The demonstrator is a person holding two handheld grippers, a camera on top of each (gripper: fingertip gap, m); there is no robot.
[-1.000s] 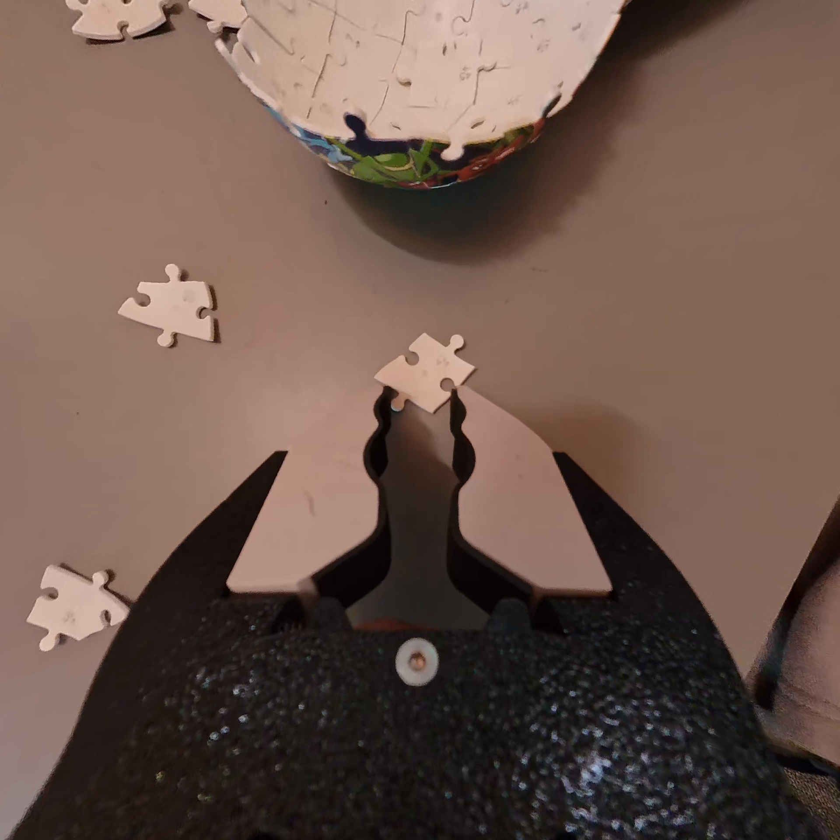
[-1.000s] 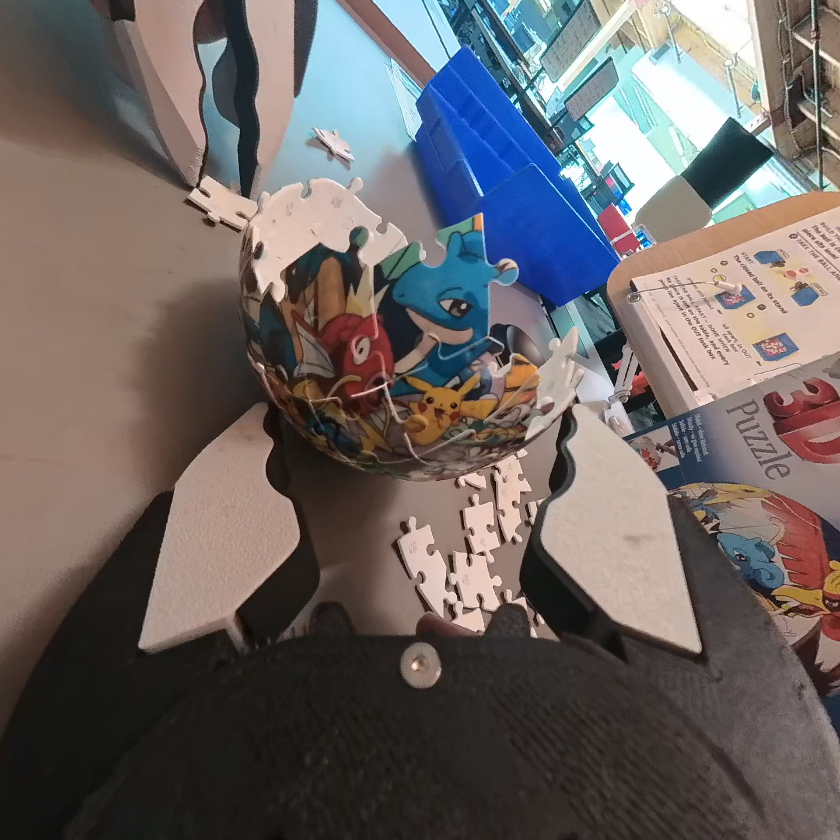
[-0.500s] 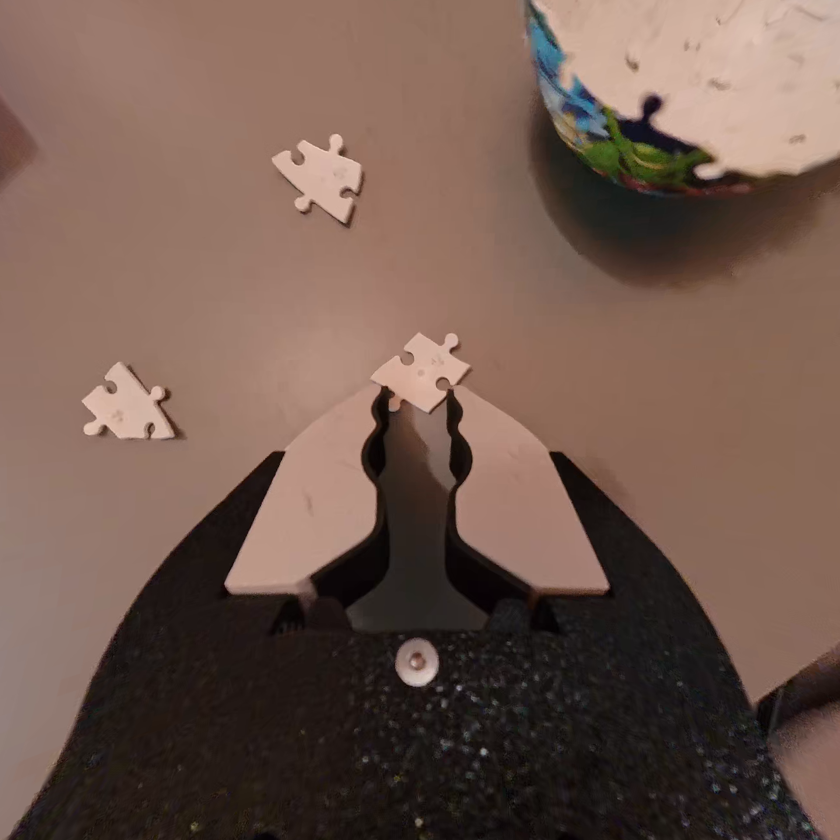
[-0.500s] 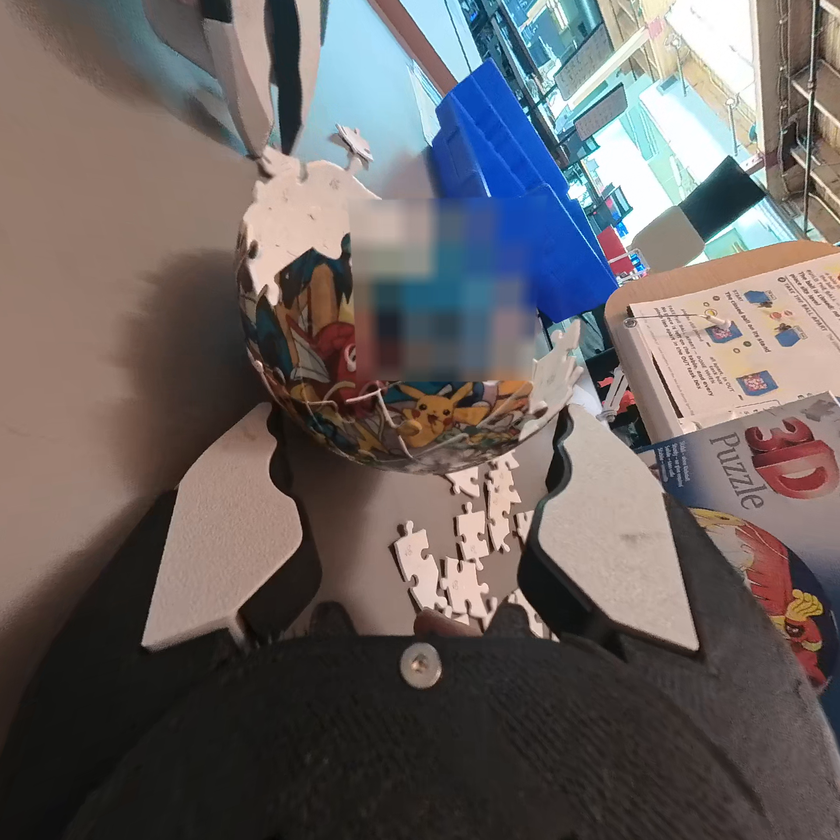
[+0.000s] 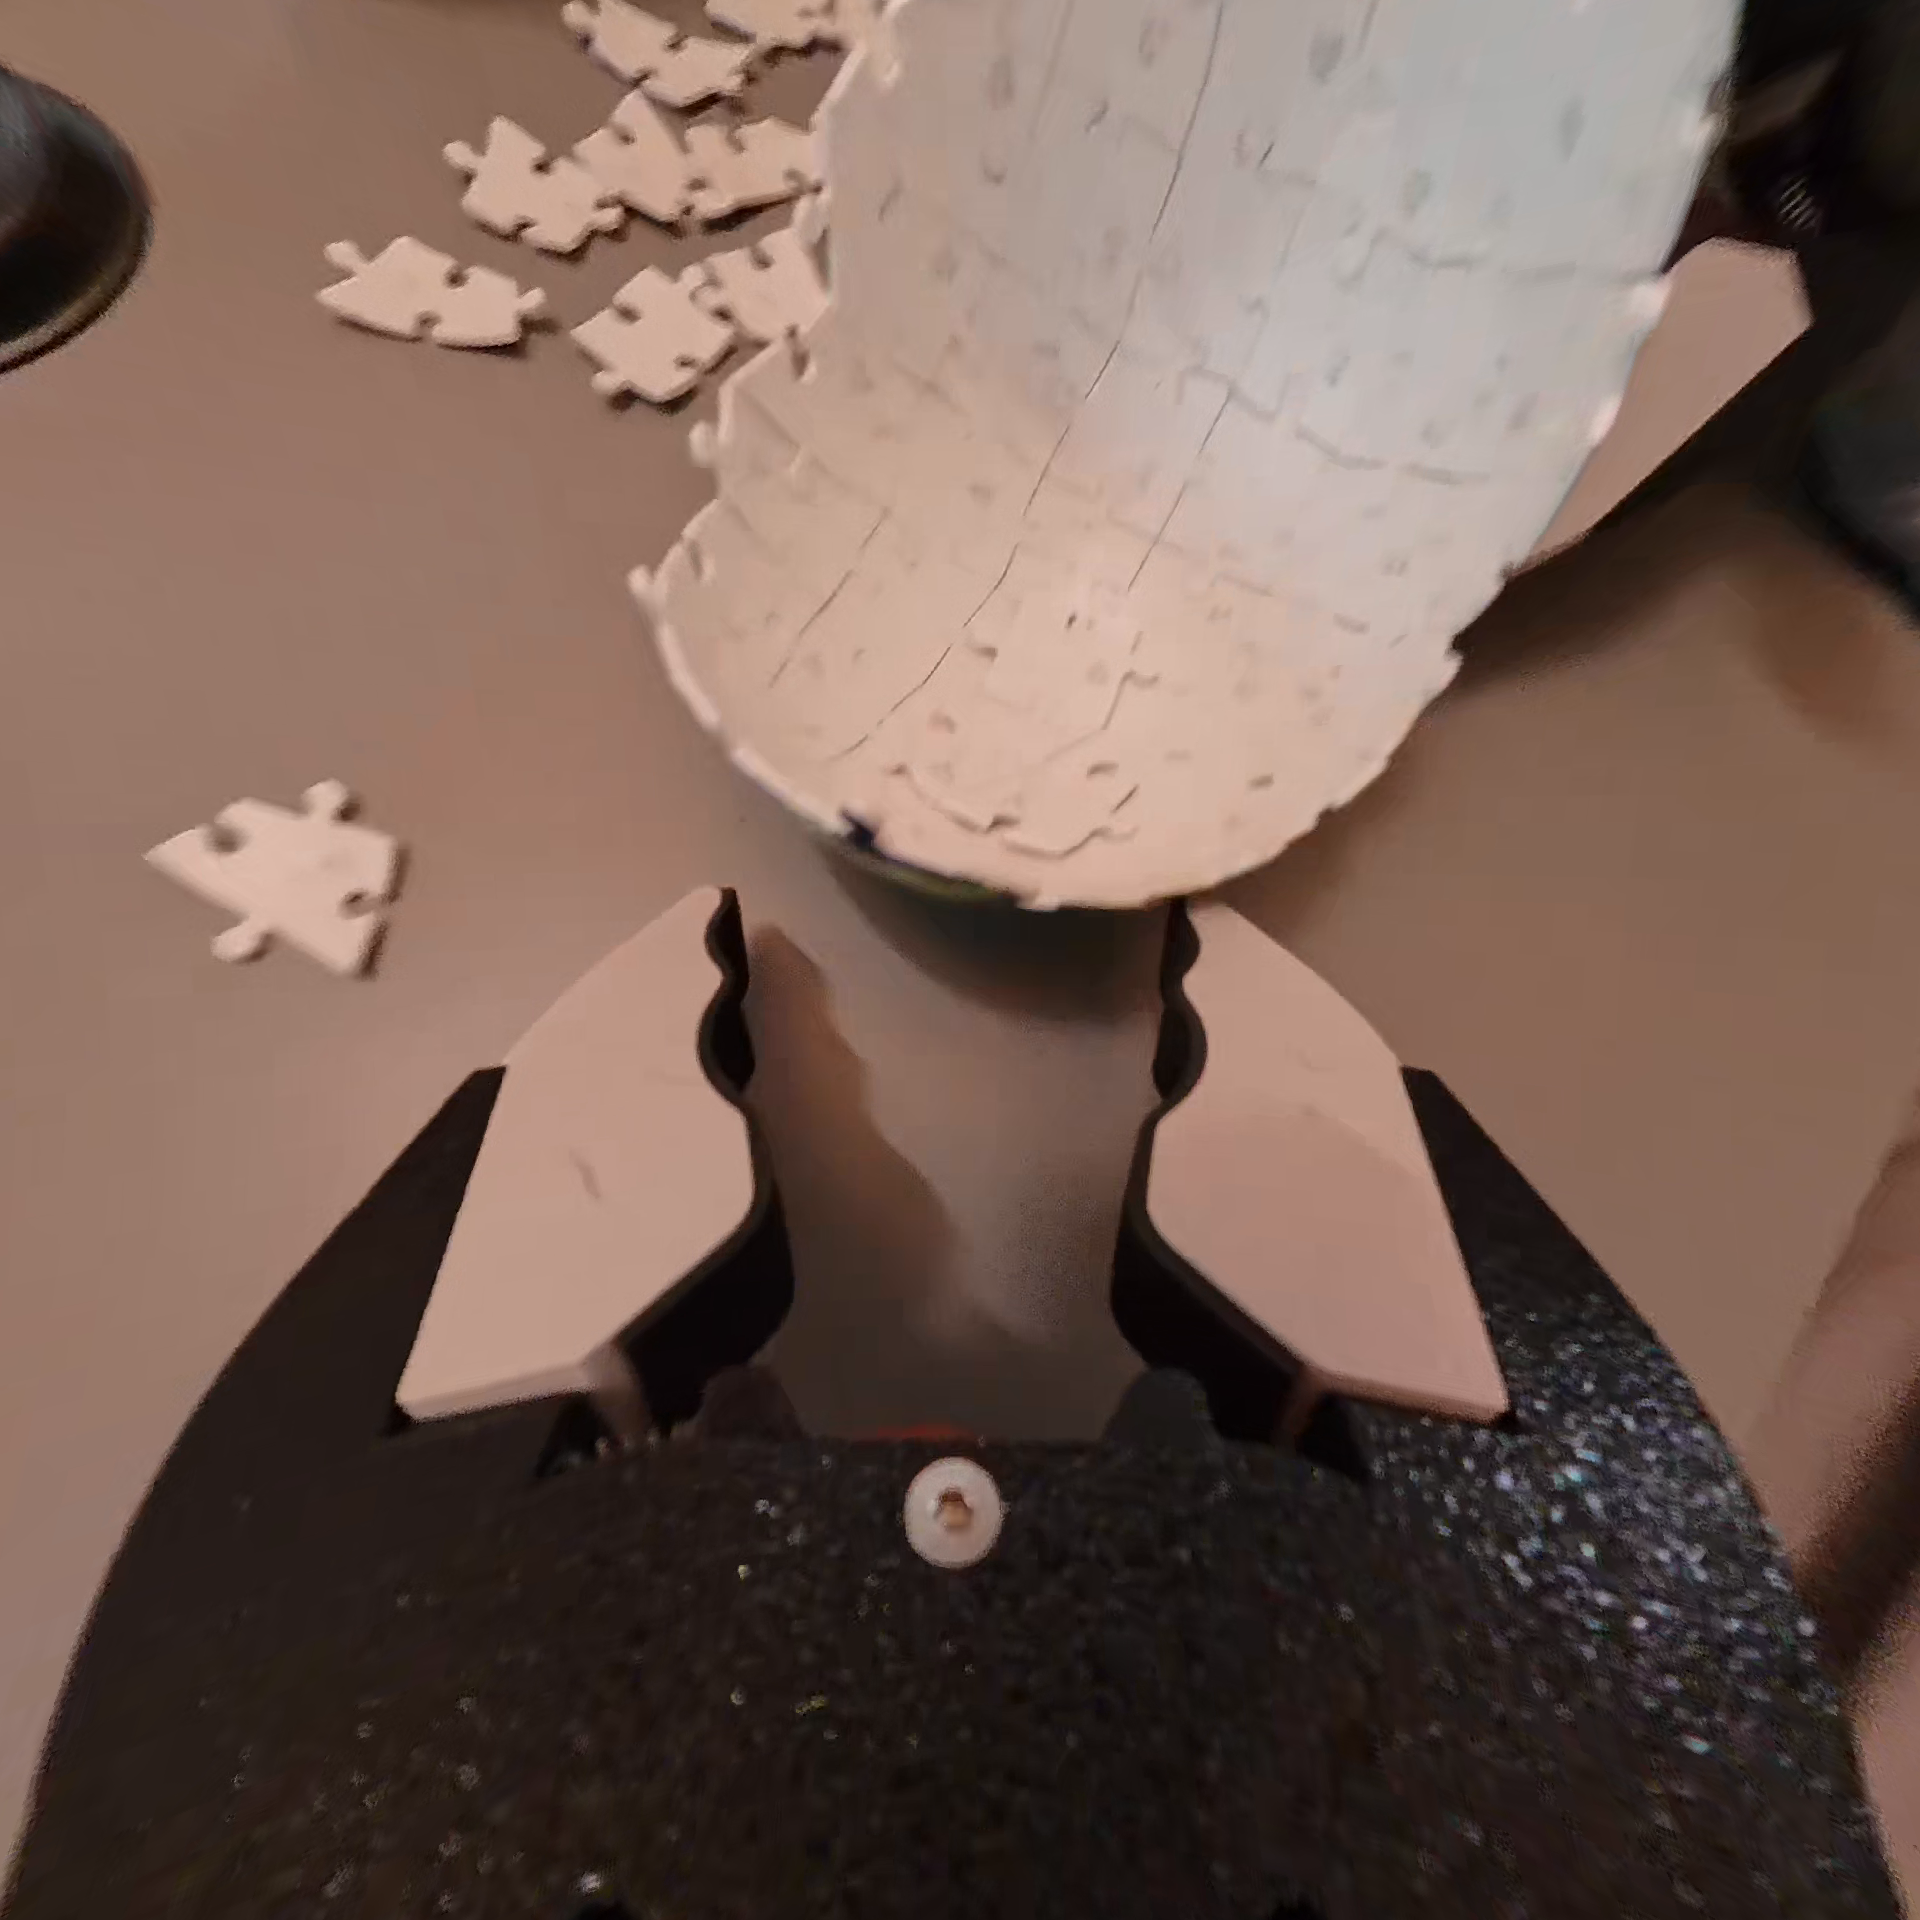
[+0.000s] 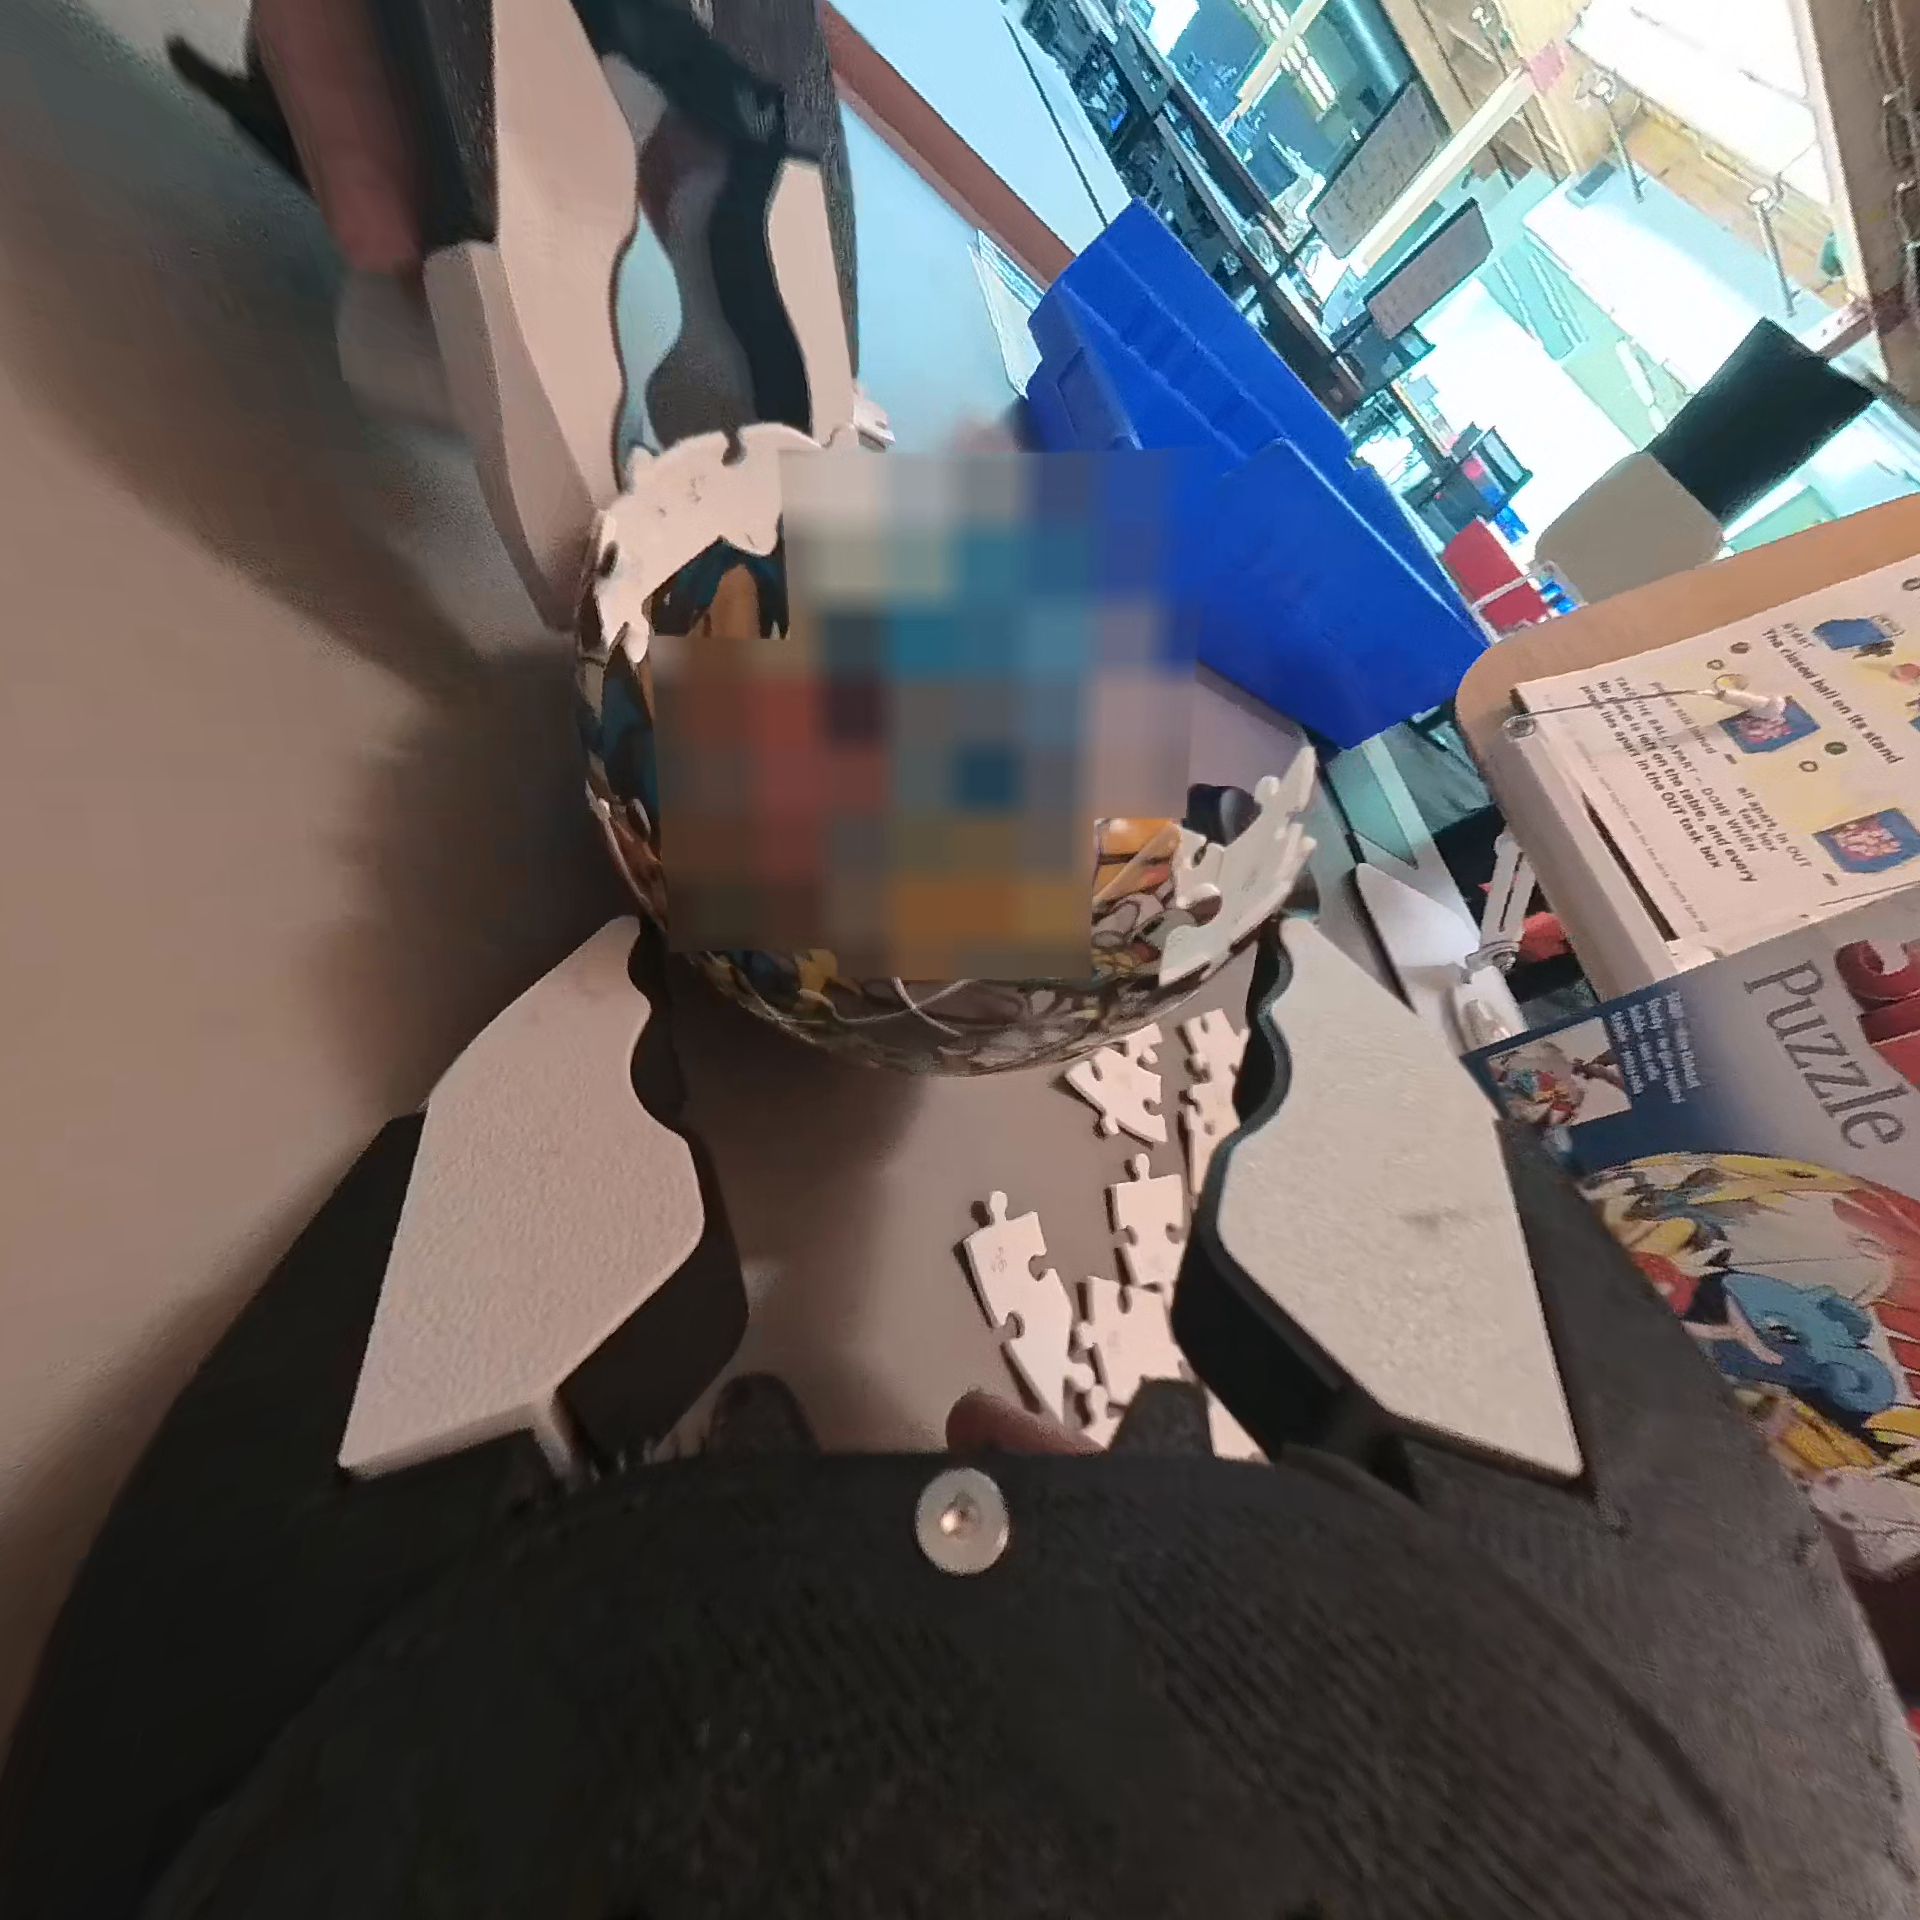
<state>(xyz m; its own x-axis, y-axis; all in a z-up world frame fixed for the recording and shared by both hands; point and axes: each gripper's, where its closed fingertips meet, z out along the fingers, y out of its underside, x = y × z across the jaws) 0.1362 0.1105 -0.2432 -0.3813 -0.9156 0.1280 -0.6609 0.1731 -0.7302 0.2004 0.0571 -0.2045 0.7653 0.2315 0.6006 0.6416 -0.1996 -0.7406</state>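
Observation:
A half-built puzzle ball, shaped like a bowl with a white inside (image 5: 1143,520) and a colourful outside (image 6: 935,1029), sits on the grey table (image 5: 260,1143). My left gripper (image 5: 951,904) is open and empty, its fingertips right at the bowl's near rim. In the right wrist view the left gripper (image 6: 712,462) comes down onto the far rim. My right gripper (image 6: 956,935) is open, with its two fingertips on either side of the bowl's lower part; I cannot tell if they touch it. A mosaic patch hides much of the bowl's outside.
Loose white puzzle pieces lie on the table: one (image 5: 281,878) left of the left gripper, a pile (image 5: 644,208) beyond it, and several (image 6: 1039,1299) between the right fingers. A puzzle box (image 6: 1766,1195), a printed sheet (image 6: 1714,769) and blue bins (image 6: 1247,499) stand to the right.
My left gripper carried a white piece to the bowl's rim, then opened; the piece is no longer between its fingers. My right gripper stayed open at the bowl.

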